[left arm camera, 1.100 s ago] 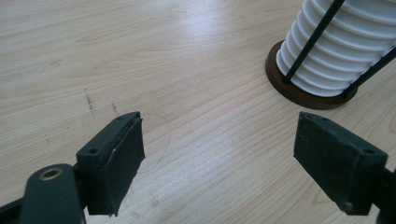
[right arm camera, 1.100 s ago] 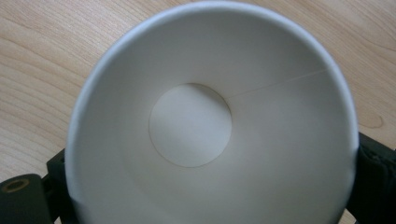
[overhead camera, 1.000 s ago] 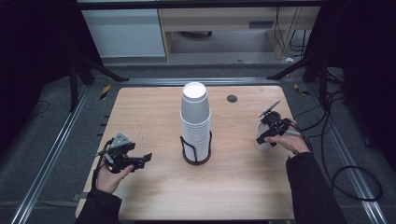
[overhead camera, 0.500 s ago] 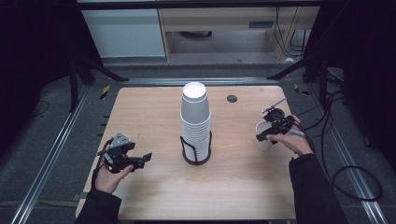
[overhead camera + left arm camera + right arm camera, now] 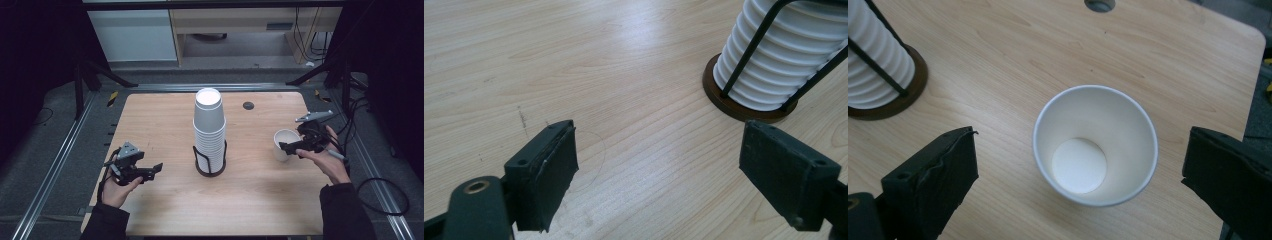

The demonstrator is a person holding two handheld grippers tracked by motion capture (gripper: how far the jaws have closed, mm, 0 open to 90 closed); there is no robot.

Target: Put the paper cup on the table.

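Observation:
A tall stack of white paper cups [image 5: 210, 127] stands in a black wire holder on a round brown base [image 5: 744, 107] at the table's centre. One white paper cup [image 5: 284, 143] stands upright and empty on the right side. My right gripper [image 5: 286, 147] hovers just right of and above it. Its jaws have just opened wide. In the right gripper view [image 5: 1080, 147] the cup [image 5: 1095, 145] sits below the gap and touches neither pad. My left gripper [image 5: 156, 170] rests low at the front left, open, with only bare wood between its jaws [image 5: 661, 137].
The wooden table [image 5: 165, 120] has a dark round hole [image 5: 248, 105] near its far edge. Metal rails run along both sides of it. Cables [image 5: 385, 195] lie on the floor at the right, close to the right forearm.
My right gripper has let go of the single cup and drawn back to the right and upward. The cup stays upright on the table. The left gripper has not moved.

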